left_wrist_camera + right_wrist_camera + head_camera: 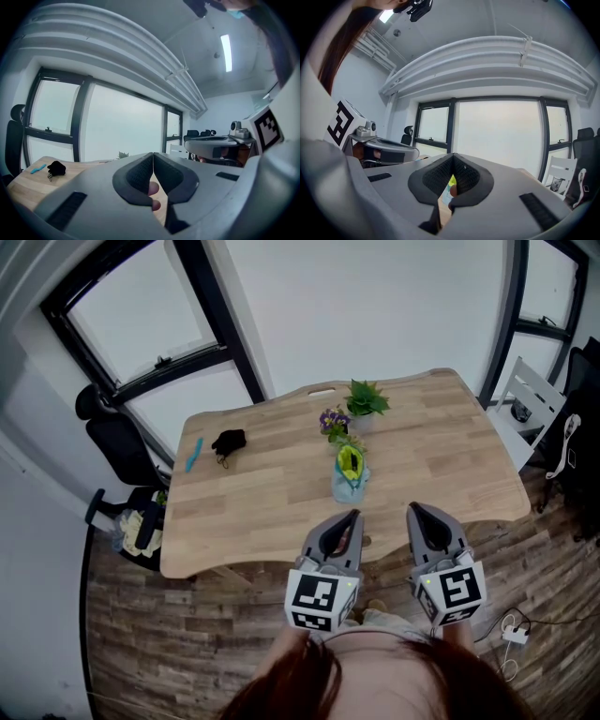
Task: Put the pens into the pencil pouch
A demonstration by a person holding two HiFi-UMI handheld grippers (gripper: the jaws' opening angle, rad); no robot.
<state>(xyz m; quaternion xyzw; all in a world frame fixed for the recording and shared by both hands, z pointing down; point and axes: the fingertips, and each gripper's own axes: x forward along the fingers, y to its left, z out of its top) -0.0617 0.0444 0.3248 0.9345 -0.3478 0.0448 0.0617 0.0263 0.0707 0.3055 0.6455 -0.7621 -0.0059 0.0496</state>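
The left tool (pixel 353 516) has its jaws pressed together with nothing between the pads, and it hangs over the near edge of the tabletop (pixel 281 493). The right tool (pixel 413 510) is just beside it, also closed and empty. Both point across the tabletop, well short of any of the task's things.

At the left edge lies a blue pen (pixel 193 454), flat on the wood and slightly aslant. Just beside it, toward the middle, is a small black thing (pixel 228 442) with a loop or cord; what it is cannot be told. Near the middle of the tabletop, straight ahead of the tools, is a clear pouch (pixel 350 474) with something yellow-green inside. Whether that is another pen is not clear. Behind it, toward the far edge, are purple flowers (pixel 333 419) and a green plant (pixel 366 399).

The pen will likely be light, stiff and smooth, so it may roll or slide out of a loose pinch. The best hold is probably across the middle of the barrel, with the jaws set square to its length. Since it lies at the left edge, a nudge could knock it off. The pouch looks soft and light and would probably shift or tip when a pen is pushed in. The other tool could steady it at the rim.
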